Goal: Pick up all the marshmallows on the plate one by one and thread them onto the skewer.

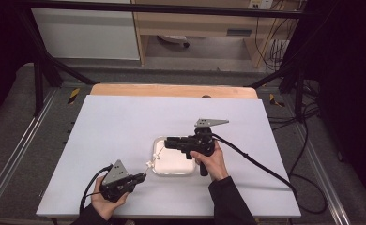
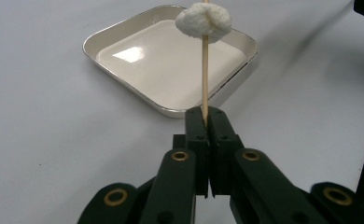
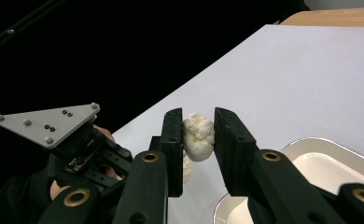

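**White table, one tray**

A white tabletop (image 1: pixel 125 131) carries the scene, with a strip of bare wooden edge (image 1: pixel 171 90) along its far side. Directly on it lies a single shallow square tray (image 1: pixel 158 143) with rounded corners, a shiny metal rim and a pale, glossy inside. The tray sits a little right of the table's middle, well short of the wooden edge.

Skewer (image 2: pixel 205 74) tip cut off by top edge in my left gripper view, its lower end hidden between my jaws. Tray (image 3: pixel 329 163) cropped in my right gripper view. High view: marshmallows too small to tell.
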Demonstrator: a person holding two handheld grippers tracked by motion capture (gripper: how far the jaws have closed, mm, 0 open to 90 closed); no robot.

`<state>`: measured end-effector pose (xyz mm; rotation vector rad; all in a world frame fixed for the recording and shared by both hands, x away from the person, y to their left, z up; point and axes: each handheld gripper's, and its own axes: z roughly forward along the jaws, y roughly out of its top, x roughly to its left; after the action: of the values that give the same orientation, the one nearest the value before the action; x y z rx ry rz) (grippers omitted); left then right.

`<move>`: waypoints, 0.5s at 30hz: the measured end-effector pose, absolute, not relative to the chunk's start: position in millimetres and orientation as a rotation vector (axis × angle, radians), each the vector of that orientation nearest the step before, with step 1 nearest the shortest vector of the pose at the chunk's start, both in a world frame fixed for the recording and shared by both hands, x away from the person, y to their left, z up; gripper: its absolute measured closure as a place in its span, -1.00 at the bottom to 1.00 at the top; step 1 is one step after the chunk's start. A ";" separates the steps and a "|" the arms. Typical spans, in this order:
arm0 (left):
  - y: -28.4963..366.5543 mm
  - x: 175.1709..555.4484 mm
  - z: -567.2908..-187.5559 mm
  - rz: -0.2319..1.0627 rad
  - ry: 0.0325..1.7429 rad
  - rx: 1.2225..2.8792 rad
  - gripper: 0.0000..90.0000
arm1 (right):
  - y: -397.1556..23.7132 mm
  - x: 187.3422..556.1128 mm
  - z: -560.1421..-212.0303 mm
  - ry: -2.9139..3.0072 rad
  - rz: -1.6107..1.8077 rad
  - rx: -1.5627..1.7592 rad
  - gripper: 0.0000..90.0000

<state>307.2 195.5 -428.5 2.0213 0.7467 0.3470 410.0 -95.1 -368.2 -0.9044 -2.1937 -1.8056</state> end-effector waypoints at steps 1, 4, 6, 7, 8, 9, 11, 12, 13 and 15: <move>195.4 307.2 -428.5 0.347 0.746 2.022 0.97 | -94.3 410.1 -368.6 -2.193 -1.802 -0.903 0.65; 195.3 306.7 -428.2 0.347 0.742 2.022 0.96 | -92.3 410.3 -370.1 -2.191 -1.787 -0.897 0.65; 195.1 306.4 -427.9 0.348 0.739 2.021 0.97 | -91.4 410.7 -371.5 -2.192 -1.775 -0.894 0.65; 195.2 306.4 -428.1 0.350 0.738 2.024 0.96 | -91.0 410.8 -372.2 -2.190 -1.770 -0.894 0.65; 195.1 306.4 -428.4 0.349 0.737 2.024 0.97 | -90.7 411.1 -373.1 -2.193 -1.764 -0.890 0.65; 195.0 306.5 -428.5 0.349 0.736 2.027 0.97 | -90.2 411.1 -373.8 -2.191 -1.758 -0.889 0.65; 194.8 306.6 -428.9 0.349 0.737 2.030 0.97 | -89.3 411.0 -375.4 -2.189 -1.748 -0.886 0.66; 194.7 306.6 -429.2 0.348 0.739 2.031 0.97 | -88.7 410.9 -376.3 -2.188 -1.744 -0.884 0.67; 194.6 306.7 -429.5 0.348 0.741 2.031 0.97 | -88.3 410.7 -377.0 -2.183 -1.741 -0.882 0.67; 194.2 306.9 -430.1 0.344 0.744 2.031 0.97 | -87.2 409.8 -378.1 -2.172 -1.738 -0.879 0.69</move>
<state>306.9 194.2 -430.1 2.0315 0.7439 0.3445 409.8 -87.2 -378.1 -0.8791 -2.1722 -1.7376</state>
